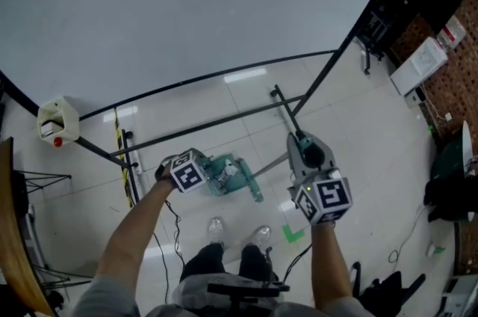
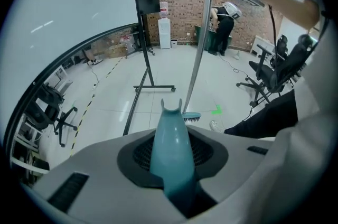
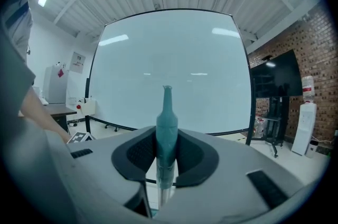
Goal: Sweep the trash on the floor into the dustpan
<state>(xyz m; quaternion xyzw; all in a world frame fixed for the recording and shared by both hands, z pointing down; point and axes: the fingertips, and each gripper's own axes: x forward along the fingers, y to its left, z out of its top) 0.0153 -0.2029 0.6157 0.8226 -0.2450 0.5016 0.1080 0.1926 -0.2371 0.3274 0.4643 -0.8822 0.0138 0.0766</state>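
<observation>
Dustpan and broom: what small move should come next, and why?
Probably lower the dustpan until its lip rests on the floor by the broom head. The left gripper is shut on its handle, the right gripper on the broom's top, and the pan looks not yet set down.

Large white screen (image 1: 187,1) on black stand | brick wall (image 2: 185,1) behind | water dispenser (image 2: 164,33) against that wall | black office chairs (image 2: 266,72) at right | green tape mark (image 2: 216,110) near chairs
</observation>
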